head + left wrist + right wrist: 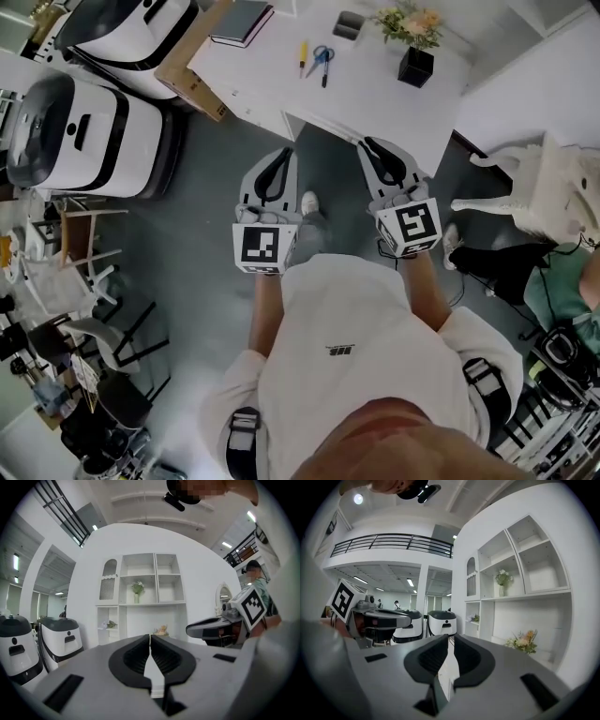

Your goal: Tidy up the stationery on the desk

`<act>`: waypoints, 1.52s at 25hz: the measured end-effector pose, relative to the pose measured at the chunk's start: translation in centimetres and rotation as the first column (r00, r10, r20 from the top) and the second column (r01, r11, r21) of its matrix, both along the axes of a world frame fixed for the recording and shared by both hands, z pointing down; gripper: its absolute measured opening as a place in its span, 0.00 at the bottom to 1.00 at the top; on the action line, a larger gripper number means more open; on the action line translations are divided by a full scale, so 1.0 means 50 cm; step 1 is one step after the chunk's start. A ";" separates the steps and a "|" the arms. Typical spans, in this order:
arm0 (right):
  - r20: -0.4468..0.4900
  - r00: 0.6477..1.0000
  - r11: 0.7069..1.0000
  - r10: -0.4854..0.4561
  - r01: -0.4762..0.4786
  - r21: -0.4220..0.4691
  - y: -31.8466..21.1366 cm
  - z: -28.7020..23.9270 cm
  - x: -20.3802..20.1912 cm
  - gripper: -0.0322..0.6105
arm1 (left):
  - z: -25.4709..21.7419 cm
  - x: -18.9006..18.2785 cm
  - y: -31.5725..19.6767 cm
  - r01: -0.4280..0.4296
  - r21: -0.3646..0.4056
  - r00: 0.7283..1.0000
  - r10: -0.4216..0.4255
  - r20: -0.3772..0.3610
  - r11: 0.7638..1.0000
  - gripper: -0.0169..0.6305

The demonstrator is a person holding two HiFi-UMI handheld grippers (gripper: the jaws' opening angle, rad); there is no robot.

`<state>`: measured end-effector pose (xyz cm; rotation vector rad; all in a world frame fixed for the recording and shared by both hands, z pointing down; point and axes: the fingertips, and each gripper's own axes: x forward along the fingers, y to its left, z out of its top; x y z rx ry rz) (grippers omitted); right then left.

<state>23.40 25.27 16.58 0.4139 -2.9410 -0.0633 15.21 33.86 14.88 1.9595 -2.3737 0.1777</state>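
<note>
The left gripper (pixel 279 153) and right gripper (pixel 368 142) hang side by side just short of the white counter (pixel 384 89), jaws together and empty. On it, well ahead, lie a yellow pen (pixel 303 54), blue scissors (pixel 322 60) and a dark notebook (pixel 242 21)

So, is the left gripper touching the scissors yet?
Apart. Head view: the left gripper hangs over the floor, short of the desk; the scissors lie on top.
</note>
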 end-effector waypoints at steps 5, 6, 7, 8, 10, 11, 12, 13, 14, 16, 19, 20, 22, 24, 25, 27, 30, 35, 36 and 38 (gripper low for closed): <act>-0.038 0.998 0.999 0.040 -0.041 -0.026 -0.067 0.029 -0.109 0.08 | 0.027 -0.114 -0.079 -0.050 -0.020 0.999 0.049 -0.015 0.999 0.03; -0.046 0.998 0.998 0.049 -0.051 -0.031 -0.082 0.034 -0.130 0.08 | 0.036 -0.137 -0.095 -0.059 -0.025 0.998 0.059 -0.021 0.998 0.03; -0.053 0.997 0.997 0.060 -0.062 -0.035 -0.097 0.040 -0.149 0.08 | 0.046 -0.158 -0.111 -0.068 -0.029 0.997 0.067 -0.028 0.997 0.03; -0.060 0.996 0.996 0.072 -0.074 -0.039 -0.111 0.046 -0.167 0.08 | 0.055 -0.178 -0.126 -0.078 -0.032 0.996 0.077 -0.036 0.996 0.03; -0.074 0.993 0.994 0.095 -0.099 -0.051 -0.137 0.062 -0.199 0.08 | 0.075 -0.212 -0.155 -0.099 -0.039 0.994 0.098 -0.048 0.994 0.03; -0.082 0.991 0.992 0.106 -0.111 -0.059 -0.149 0.073 -0.212 0.08 | 0.085 -0.227 -0.170 -0.109 -0.045 0.993 0.107 -0.054 0.993 0.03; -0.090 0.989 0.990 0.115 -0.122 -0.069 -0.161 0.084 -0.225 0.08 | 0.096 -0.240 -0.185 -0.119 -0.052 0.991 0.116 -0.060 0.992 0.03; -0.098 0.988 0.988 0.123 -0.131 -0.078 -0.173 0.095 -0.237 0.08 | 0.106 -0.252 -0.200 -0.128 -0.058 0.990 0.124 -0.067 0.990 0.03; -0.107 0.986 0.987 0.130 -0.139 -0.086 -0.185 0.107 -0.247 0.08 | 0.116 -0.262 -0.216 -0.136 -0.064 0.989 0.131 -0.073 0.989 0.03; -0.123 0.983 0.984 0.139 -0.152 -0.097 -0.210 0.129 -0.266 0.08 | 0.135 -0.280 -0.247 -0.152 -0.070 0.986 0.146 -0.084 0.986 0.03; -0.143 0.978 0.980 0.151 -0.167 -0.110 -0.252 0.163 -0.294 0.08 | 0.165 -0.300 -0.296 -0.179 -0.082 0.980 0.171 -0.098 0.980 0.03; -0.150 0.977 0.978 0.155 -0.173 -0.116 -0.265 0.176 -0.303 0.08 | 0.175 -0.306 -0.312 -0.188 -0.086 0.979 0.179 -0.101 0.979 0.03; -0.161 0.973 0.974 0.163 -0.185 -0.131 -0.290 0.200 -0.321 0.08 | 0.196 -0.317 -0.341 -0.203 -0.095 0.975 0.193 -0.107 0.975 0.03; -0.174 0.970 0.969 0.169 -0.196 -0.150 -0.315 0.224 -0.337 0.08 | 0.218 -0.327 -0.370 -0.217 -0.105 0.972 0.205 -0.114 0.970 0.03; -0.181 0.969 0.967 0.171 -0.200 -0.158 -0.328 0.235 -0.346 0.08 | 0.229 -0.332 -0.385 -0.223 -0.109 0.970 0.210 -0.119 0.969 0.03; -0.195 0.965 0.964 0.174 -0.207 -0.168 -0.356 0.257 -0.364 0.08 | 0.250 -0.345 -0.415 -0.233 -0.114 0.967 0.218 -0.131 0.966 0.03; -0.215 0.961 0.961 0.177 -0.216 -0.175 -0.394 0.286 -0.390 0.08 | 0.278 -0.365 -0.454 -0.245 -0.120 0.963 0.227 -0.146 0.962 0.03; -0.256 0.952 0.955 0.170 -0.224 -0.196 -0.451 0.345 -0.421 0.08 | 0.329 -0.390 -0.516 -0.264 -0.138 0.957 0.240 -0.164 0.955 0.03; -0.266 0.949 0.953 0.168 -0.225 -0.202 -0.461 0.358 -0.428 0.08 | 0.340 -0.396 -0.528 -0.266 -0.144 0.955 0.241 -0.171 0.953 0.03; -0.284 0.945 0.949 0.164 -0.230 -0.215 -0.481 0.384 -0.441 0.08 | 0.360 -0.408 -0.550 -0.271 -0.154 0.953 0.243 -0.181 0.950 0.03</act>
